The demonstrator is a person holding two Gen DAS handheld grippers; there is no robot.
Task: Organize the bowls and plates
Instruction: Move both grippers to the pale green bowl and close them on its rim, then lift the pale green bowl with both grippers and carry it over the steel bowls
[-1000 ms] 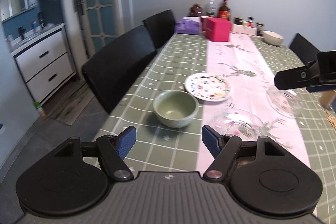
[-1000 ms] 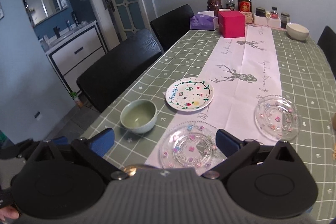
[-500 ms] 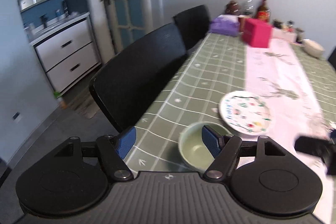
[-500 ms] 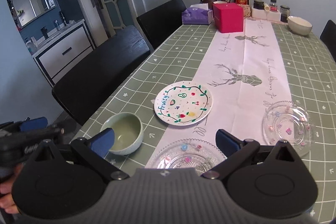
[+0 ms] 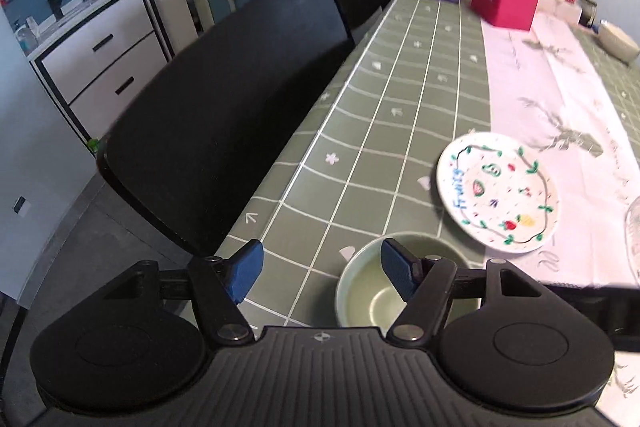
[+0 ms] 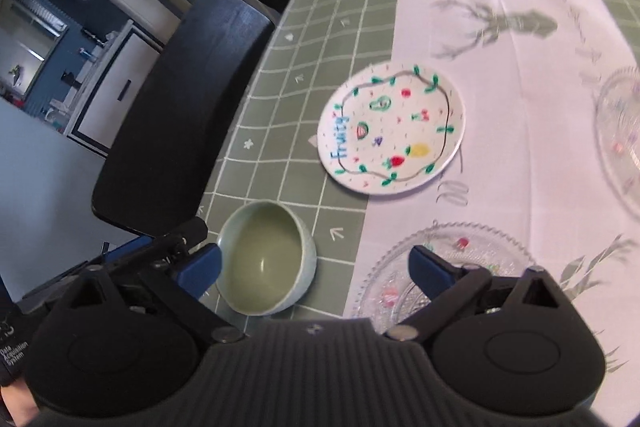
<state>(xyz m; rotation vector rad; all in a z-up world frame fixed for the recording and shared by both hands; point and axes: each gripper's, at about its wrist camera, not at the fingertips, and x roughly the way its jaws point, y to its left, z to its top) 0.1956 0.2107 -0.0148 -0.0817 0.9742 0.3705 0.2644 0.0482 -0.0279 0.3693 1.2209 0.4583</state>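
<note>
Green bowl (image 5: 384, 291) sits seemingly under the closing, empty left tool's (image 5: 322, 273) right finger (rim between jaws).

Left gripper (image 5: 322, 271): matte black plastic, ribbed centre deck with a small round logo, two round disc housings, angled linkage arms with silver pivot screws, blue pads on the fingertips (image 5: 244, 269). Right gripper (image 6: 316, 271): same build. White "Data Acquisition System" lettering on the left unit's side, seen from the right wrist.
</note>
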